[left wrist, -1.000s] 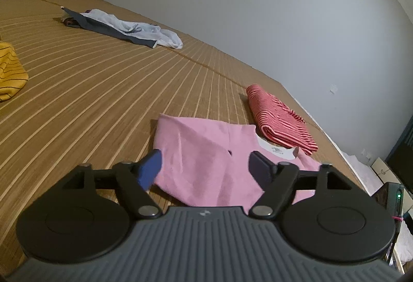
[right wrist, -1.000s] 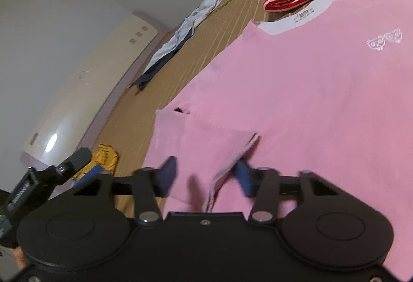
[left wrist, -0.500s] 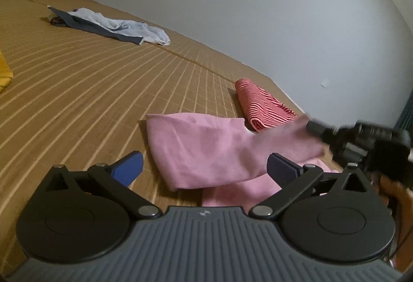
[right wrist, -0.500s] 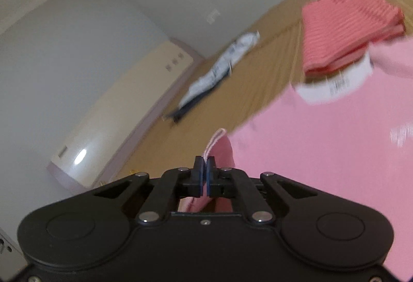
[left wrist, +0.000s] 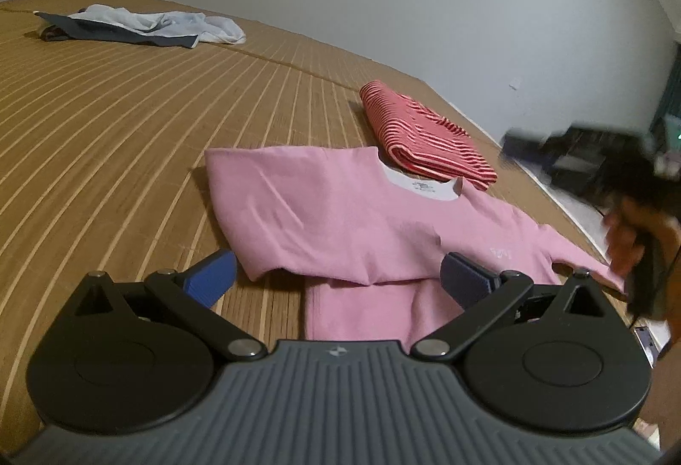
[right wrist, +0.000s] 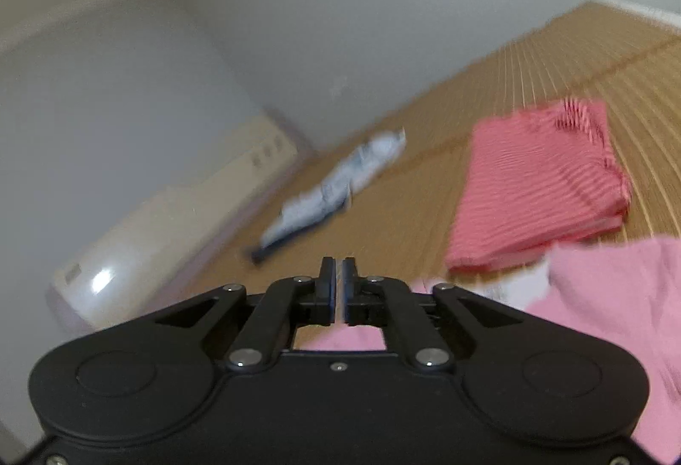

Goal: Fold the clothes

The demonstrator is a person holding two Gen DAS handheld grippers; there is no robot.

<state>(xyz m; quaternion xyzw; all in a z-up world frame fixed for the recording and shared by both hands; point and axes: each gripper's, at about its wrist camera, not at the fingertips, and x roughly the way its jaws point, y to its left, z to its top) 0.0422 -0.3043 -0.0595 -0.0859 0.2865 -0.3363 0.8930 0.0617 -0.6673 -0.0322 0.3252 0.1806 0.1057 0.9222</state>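
Black-linked left gripper: jaws spread as wide as they go, blue pads clear of any cloth, hovering low in the frame over the near edge of the pink shirt.
Right gripper: pads nearly together with a thin slit between; its jaws have just been parting slightly. Nothing shows in the slit, though pink cloth lies just below the linkage, so whether any fabric is pinched cannot be told. In the left view it appears blurred at the right edge, carried by a hand.
Pink shirt: lying on the bamboo mat at centre frame, white collar toward the upper right, left sleeve side already turned in over the body, lower part doubled under near the bottom.
Striped red garment: folded into a neat block just beyond the collar, upper right of centre. Looks finished.
Pale blue and dark clothes: loose heap, upper left, well apart. Unfolded.
Progress: one piece done, the pink one partway, probably its right side and final halving left; the far heap untouched.
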